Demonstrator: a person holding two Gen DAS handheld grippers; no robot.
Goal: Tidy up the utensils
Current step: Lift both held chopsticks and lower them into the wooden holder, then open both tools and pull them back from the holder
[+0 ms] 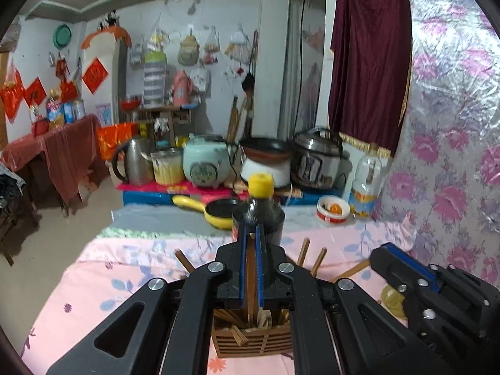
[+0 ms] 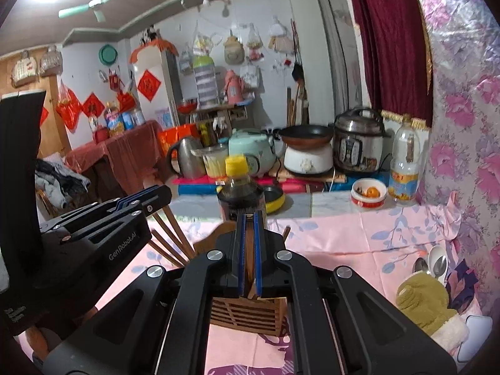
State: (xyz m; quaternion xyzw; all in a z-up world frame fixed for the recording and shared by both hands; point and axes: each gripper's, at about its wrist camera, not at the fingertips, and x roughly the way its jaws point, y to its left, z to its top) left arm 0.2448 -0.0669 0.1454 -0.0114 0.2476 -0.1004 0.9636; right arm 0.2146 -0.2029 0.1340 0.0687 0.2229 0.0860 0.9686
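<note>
Evidently both tongs, left [image 1: 251, 265] and right [image 2: 249, 250], were nearly closed, each pinching a brown wooden chopstick [image 1: 251, 276] over the slatted wooden holder [image 1: 253, 342] directly beneath. Several chopsticks already stood inside; metal spoons [image 2: 436, 264] lay unsorted, well right of the right tongs.

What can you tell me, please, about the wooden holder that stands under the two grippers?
The holder is a small box of light brown wood, bamboo by its look, with slatted sides. It stands upright on the pink flowered cloth, near the dark bottle. Several brown chopsticks stand in it and fan outward over its rim. Both the left gripper and the right gripper hang just above it, each shut on a chopstick whose lower end reaches into the holder.
</note>
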